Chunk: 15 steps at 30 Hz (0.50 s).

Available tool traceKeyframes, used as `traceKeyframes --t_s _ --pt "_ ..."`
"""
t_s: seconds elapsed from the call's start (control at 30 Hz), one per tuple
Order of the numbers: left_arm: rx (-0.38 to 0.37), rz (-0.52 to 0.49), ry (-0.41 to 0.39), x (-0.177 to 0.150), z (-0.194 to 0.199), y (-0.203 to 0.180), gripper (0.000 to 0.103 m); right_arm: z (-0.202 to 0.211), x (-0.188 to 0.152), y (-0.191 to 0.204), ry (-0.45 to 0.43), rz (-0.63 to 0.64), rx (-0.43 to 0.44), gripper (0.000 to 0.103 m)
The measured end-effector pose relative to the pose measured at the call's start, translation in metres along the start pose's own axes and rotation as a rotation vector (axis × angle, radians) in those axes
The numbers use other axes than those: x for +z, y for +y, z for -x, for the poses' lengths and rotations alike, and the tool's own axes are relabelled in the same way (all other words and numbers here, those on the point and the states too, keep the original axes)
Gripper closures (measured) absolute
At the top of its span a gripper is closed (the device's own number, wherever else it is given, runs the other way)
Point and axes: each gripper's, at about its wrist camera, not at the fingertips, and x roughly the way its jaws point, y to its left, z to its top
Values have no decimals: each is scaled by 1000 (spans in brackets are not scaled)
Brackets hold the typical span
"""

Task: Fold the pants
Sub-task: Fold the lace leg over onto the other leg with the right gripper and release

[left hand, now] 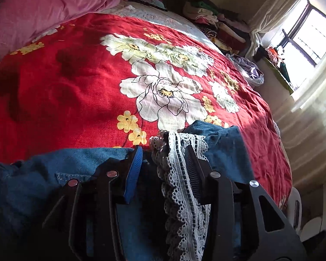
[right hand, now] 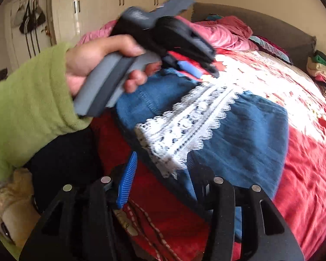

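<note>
My left gripper (left hand: 163, 150) has its fingers (left hand: 133, 174) spread, with the lace trim (left hand: 180, 184) of the pants (left hand: 43, 174) lying loose between them, not pinched. The blue denim pants lie on the near edge of the bed (left hand: 76, 76), over its red floral cover. My right gripper (right hand: 162, 163) is also spread, its fingers either side of the lace hem, clamping nothing. In the right wrist view my left hand (right hand: 97, 61) holds its gripper above the far end of the pants.
</note>
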Motion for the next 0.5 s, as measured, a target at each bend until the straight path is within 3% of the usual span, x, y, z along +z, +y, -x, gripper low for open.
traceKeyframes --t_s 0.1,0.37,0.5 --pt "7 -11 -25 -16 23 -2 60 17 -2 -13 -20 -51 -34 56" --pt "41 -14 -58 -80 55 -11 60 34 -17 -58 -33 -174 -141 56" --pt "91 -132 -46 -98 54 -42 60 38 -22 -63 -33 -194 -111 56"
